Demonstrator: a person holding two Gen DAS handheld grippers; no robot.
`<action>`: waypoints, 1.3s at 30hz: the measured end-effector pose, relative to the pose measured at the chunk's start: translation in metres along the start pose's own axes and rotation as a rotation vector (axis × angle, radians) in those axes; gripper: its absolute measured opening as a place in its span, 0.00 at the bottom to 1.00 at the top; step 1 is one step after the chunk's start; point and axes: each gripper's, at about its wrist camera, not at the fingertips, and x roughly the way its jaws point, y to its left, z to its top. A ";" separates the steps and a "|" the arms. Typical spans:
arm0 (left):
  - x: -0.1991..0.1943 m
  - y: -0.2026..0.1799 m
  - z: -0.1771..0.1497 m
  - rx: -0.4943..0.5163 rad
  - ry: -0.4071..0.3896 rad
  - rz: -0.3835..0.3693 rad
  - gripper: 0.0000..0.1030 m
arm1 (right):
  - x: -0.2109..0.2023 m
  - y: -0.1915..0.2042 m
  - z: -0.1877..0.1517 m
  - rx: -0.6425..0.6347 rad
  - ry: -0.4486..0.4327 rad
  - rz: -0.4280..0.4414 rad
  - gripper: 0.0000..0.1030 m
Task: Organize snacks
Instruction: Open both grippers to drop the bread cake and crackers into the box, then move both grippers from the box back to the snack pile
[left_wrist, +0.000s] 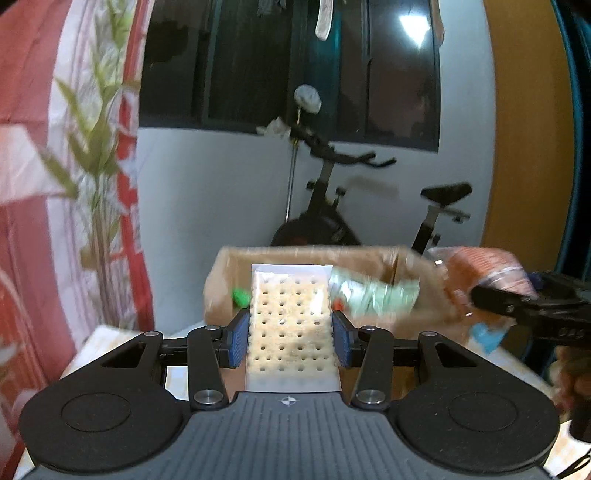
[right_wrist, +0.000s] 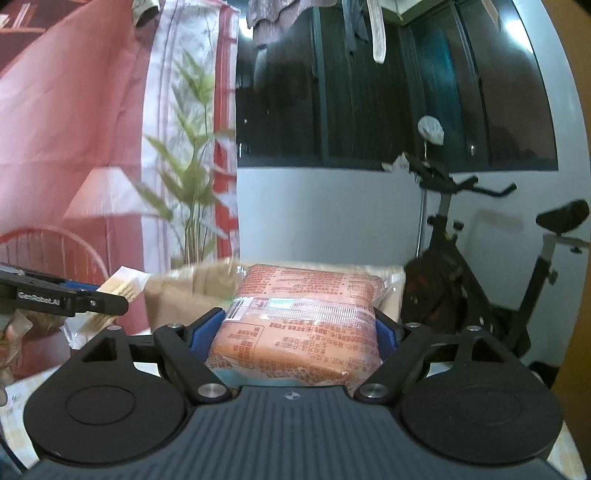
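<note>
My left gripper (left_wrist: 290, 334) is shut on a clear pack of pale crackers (left_wrist: 290, 325) dotted with holes, its blue pads (left_wrist: 238, 338) pressing both sides. Behind it stands an open cardboard box (left_wrist: 236, 266) with a greenish wrapped snack (left_wrist: 373, 293) and something small and green inside. My right gripper (right_wrist: 295, 328) is shut on a wide orange snack pack (right_wrist: 306, 317) printed with text, held above the table. The same orange pack (left_wrist: 487, 269) shows at the right of the left wrist view, and the cracker pack (right_wrist: 114, 291) at the left of the right wrist view.
The cardboard box (right_wrist: 177, 291) sits on a pale table (left_wrist: 107, 336). An exercise bike (left_wrist: 332, 214) stands behind by the white wall under a dark window. A red and white curtain (left_wrist: 44, 147) and a leafy plant (left_wrist: 99, 155) are at the left; a wooden panel (left_wrist: 524, 129) at the right.
</note>
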 end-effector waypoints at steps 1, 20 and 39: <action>0.005 -0.002 0.007 0.000 -0.008 -0.004 0.47 | 0.006 -0.002 0.007 0.003 -0.007 0.003 0.80; 0.127 -0.007 0.024 -0.006 0.129 0.015 0.62 | 0.127 -0.019 0.010 -0.052 0.170 -0.099 0.84; 0.031 0.030 0.003 -0.073 0.085 0.026 0.71 | 0.051 0.009 0.001 0.051 0.025 -0.017 0.94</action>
